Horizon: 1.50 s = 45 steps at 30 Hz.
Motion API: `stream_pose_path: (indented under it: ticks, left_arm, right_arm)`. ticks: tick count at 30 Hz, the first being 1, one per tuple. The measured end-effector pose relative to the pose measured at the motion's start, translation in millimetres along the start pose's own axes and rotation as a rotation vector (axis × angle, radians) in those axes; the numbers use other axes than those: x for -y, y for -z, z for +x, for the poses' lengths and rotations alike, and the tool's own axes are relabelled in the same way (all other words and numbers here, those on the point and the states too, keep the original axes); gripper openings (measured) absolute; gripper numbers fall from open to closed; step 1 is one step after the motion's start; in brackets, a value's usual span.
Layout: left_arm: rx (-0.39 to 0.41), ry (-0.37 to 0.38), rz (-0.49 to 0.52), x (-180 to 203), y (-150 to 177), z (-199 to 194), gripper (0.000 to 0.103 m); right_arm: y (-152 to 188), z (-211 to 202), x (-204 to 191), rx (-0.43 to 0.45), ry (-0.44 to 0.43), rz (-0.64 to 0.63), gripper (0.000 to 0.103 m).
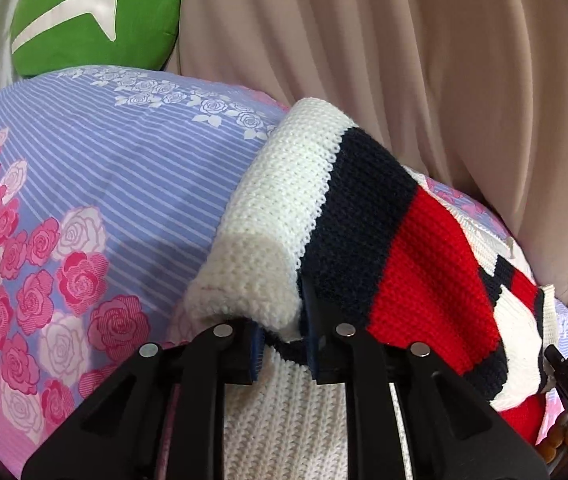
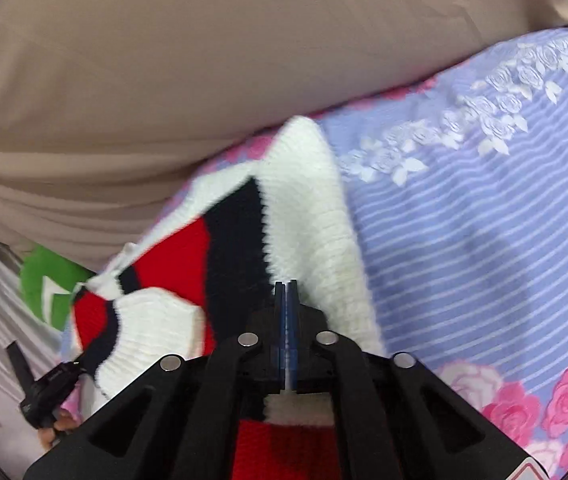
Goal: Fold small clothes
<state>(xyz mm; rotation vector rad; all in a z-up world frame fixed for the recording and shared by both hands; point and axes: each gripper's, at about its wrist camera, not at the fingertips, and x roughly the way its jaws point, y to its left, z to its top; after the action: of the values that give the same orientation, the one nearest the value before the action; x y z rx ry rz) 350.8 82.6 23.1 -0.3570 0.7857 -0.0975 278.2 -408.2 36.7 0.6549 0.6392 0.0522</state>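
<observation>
My left gripper pinches a bunched fold of the knit sweater, which drapes ahead of my fingers. My right gripper is clamped on its edge over the floral sheet.

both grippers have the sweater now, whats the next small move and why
Probably carry both pinched edges across and lay them down as a fold. The left gripper and right gripper are each clamped on the striped sweater, which hangs bunched over the flowered sheet.
</observation>
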Motion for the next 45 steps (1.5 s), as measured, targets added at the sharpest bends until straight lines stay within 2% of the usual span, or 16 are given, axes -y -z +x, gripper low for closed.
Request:
stream_pose_path:
  ticks: [1,4,5,8,10,12,13,16,19,21,23,32,35,37,42,45]
  left_arm:
    - [0.0,0.011,-0.007,-1,1,-2,0.016]
    - [0.0,0.032,-0.021,-3,4,-6,0.016]
    - [0.0,0.036,-0.023,-3,4,-6,0.017]
    - [-0.001,0.038,-0.025,-3,5,-7,0.017]
    - [-0.001,0.038,-0.025,-3,5,-7,0.017]
    - [0.0,0.037,-0.025,-3,5,-7,0.017]
    - [0.001,0.035,-0.023,-4,3,-4,0.017]
    - [0.006,0.024,-0.012,-2,4,-6,0.018]
    - [0.005,0.022,0.018,5,7,-8,0.019]
    - [0.004,0.011,0.061,15,10,-8,0.02]
    - [0.005,-0.012,0.1,23,13,-8,0.02]
    - [-0.006,0.004,0.089,22,13,-9,0.02]
    - [-0.003,-0.004,0.095,22,13,-8,0.02]
    - [-0.004,-0.015,0.101,24,13,-7,0.021]
    - [0.0,-0.044,0.136,32,14,-4,0.021]
    - [-0.004,-0.033,0.124,30,14,-5,0.022]
  right_arm:
    - [-1,-2,-8,-0.01,-0.028,-0.025,0.018]
    - [7,0,-37,-0.046,-0.085,-0.107,0.068]
    - [15,4,-45,-0.071,-0.081,-0.137,0.071]
    - [32,27,-63,-0.152,-0.032,-0.207,0.071]
    - [40,40,-75,-0.152,0.045,-0.271,0.061]
    - [40,38,-82,-0.154,0.031,-0.31,0.012]
    - [36,33,-82,-0.138,0.001,-0.289,0.008]
    - [14,-7,-92,0.047,-0.056,-0.264,0.007]
    - [-9,-32,-76,0.142,-0.05,-0.215,0.007]
    - [-15,-10,-54,0.104,0.07,-0.193,0.007]
    - [-7,38,-23,-0.029,0.154,-0.143,0.007]
    - [-9,36,-29,-0.011,0.198,-0.184,0.013]
    - [-11,7,-23,0.085,0.261,-0.11,0.021]
    - [-8,-3,-44,0.119,0.215,-0.146,0.022]
    - [40,47,-143,-0.066,-0.011,-0.423,0.022]
    - [68,91,-158,-0.173,0.058,-0.521,0.018]
